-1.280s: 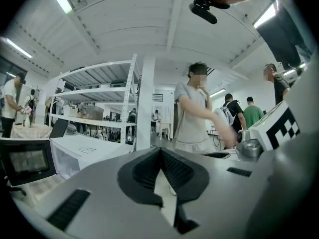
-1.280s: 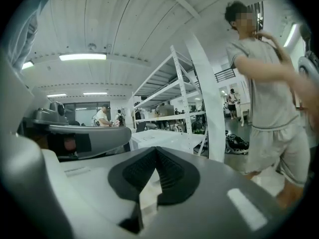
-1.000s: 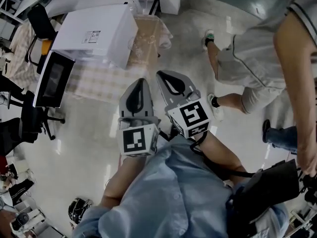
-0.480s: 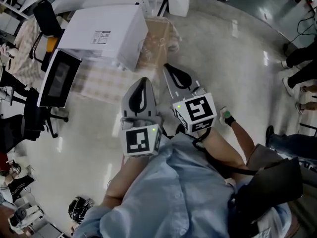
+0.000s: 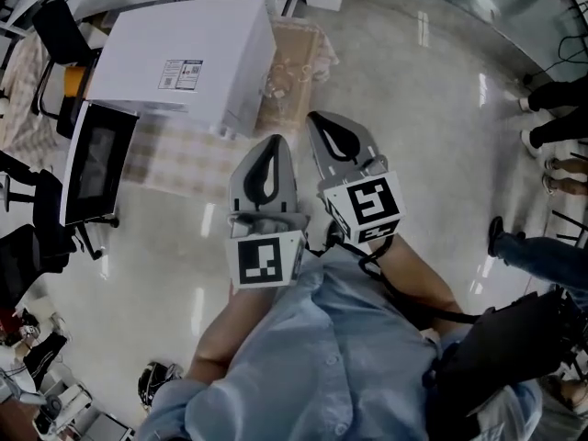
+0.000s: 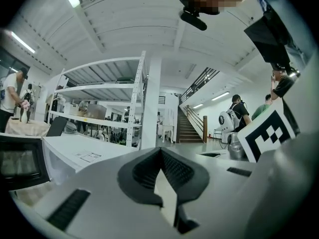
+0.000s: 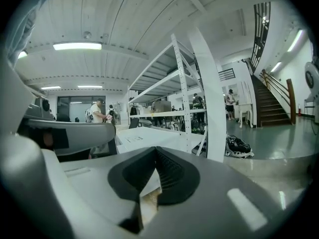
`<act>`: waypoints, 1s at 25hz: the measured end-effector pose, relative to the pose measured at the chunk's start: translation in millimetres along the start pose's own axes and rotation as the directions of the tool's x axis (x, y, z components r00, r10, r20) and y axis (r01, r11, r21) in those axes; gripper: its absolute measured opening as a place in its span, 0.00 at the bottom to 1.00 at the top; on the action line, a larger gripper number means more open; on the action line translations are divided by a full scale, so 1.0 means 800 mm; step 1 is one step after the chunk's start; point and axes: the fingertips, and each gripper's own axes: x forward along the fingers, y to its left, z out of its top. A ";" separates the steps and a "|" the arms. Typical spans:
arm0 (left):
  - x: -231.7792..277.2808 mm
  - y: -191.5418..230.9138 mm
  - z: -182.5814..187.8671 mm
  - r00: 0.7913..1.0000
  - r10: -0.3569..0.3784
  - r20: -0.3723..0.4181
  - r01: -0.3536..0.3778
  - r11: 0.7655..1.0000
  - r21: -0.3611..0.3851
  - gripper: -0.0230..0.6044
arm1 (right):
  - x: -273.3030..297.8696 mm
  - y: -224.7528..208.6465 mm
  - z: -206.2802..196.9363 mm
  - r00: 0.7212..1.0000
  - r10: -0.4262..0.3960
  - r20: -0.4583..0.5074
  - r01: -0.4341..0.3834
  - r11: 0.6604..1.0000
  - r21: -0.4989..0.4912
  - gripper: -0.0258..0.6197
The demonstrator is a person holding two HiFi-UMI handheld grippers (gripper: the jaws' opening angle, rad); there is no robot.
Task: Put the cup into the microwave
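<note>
The white microwave [image 5: 184, 58] stands on a table with a checked cloth [image 5: 184, 159], and its dark door [image 5: 90, 162] hangs open to the left. Faint clear glassy things [image 5: 278, 83] lie on a brown cloth beside it; I cannot make out a cup. My left gripper [image 5: 269, 143] and right gripper [image 5: 318, 119] are side by side, pointing towards the table, both shut and empty. In the left gripper view the shut gripper [image 6: 160, 151] points past the microwave [image 6: 75, 156]. The right gripper [image 7: 155, 151] faces its top [image 7: 149, 136].
Black office chairs [image 5: 57, 28] stand at the far left. People's legs [image 5: 551, 99] show at the right edge. A helmet [image 5: 158, 384] lies on the shiny floor. White shelving [image 6: 139, 98] and a staircase [image 6: 192, 128] stand behind the table.
Both grippers have moved forward towards the table and microwave, staying shut. The person who stood at the upper right has gone from the head view.
</note>
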 end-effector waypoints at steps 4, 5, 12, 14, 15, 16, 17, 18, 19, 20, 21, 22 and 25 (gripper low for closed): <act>0.024 0.022 -0.010 1.000 -0.025 -0.012 0.025 1.000 -0.003 0.05 | 0.034 -0.006 -0.009 1.000 -0.019 -0.020 0.020 1.000 0.007 0.04; 0.029 0.026 -0.013 0.999 -0.031 -0.015 0.031 1.000 -0.004 0.05 | 0.041 -0.008 -0.012 0.999 -0.025 -0.026 0.025 1.000 0.009 0.04; 0.056 0.041 -0.030 0.995 -0.094 -0.023 0.093 0.995 -0.044 0.05 | 0.083 -0.023 -0.034 0.995 -0.070 -0.076 0.070 0.998 0.004 0.04; 0.063 0.046 -0.036 0.992 -0.120 -0.030 0.118 0.992 -0.053 0.05 | 0.097 -0.028 -0.041 0.992 -0.089 -0.089 0.088 0.996 -0.005 0.04; 0.066 0.050 -0.039 0.991 -0.132 -0.035 0.130 0.990 -0.061 0.05 | 0.103 -0.030 -0.044 0.991 -0.097 -0.093 0.096 0.995 -0.008 0.04; 0.068 0.053 -0.042 0.989 -0.145 -0.041 0.143 0.988 -0.066 0.05 | 0.110 -0.031 -0.047 0.990 -0.104 -0.095 0.103 0.995 -0.011 0.05; 0.070 0.056 -0.047 0.986 -0.159 -0.048 0.155 0.986 -0.068 0.05 | 0.116 -0.033 -0.051 0.990 -0.109 -0.095 0.108 0.994 -0.014 0.05; 0.072 0.059 -0.052 0.984 -0.170 -0.052 0.166 0.984 -0.064 0.05 | 0.122 -0.035 -0.055 0.989 -0.113 -0.095 0.112 0.994 -0.016 0.06; 0.075 0.062 -0.056 0.983 -0.177 -0.052 0.174 0.983 -0.060 0.05 | 0.128 -0.037 -0.060 0.989 -0.115 -0.094 0.114 0.993 -0.016 0.06; 0.077 0.065 -0.062 0.983 -0.178 -0.048 0.175 0.983 -0.060 0.05 | 0.134 -0.040 -0.066 0.989 -0.117 -0.090 0.116 0.993 -0.013 0.06; 0.078 0.068 -0.068 0.984 -0.173 -0.043 0.170 0.983 -0.070 0.05 | 0.140 -0.043 -0.073 0.990 -0.116 -0.086 0.115 0.993 -0.010 0.07; 0.077 0.069 -0.075 0.985 -0.167 -0.038 0.163 0.983 -0.086 0.05 | 0.144 -0.045 -0.081 0.990 -0.114 -0.086 0.113 0.994 -0.006 0.07; 0.072 0.066 -0.098 0.985 -0.172 -0.031 0.167 0.979 -0.119 0.05 | 0.157 -0.046 -0.109 0.991 -0.092 -0.096 0.094 0.995 0.015 0.33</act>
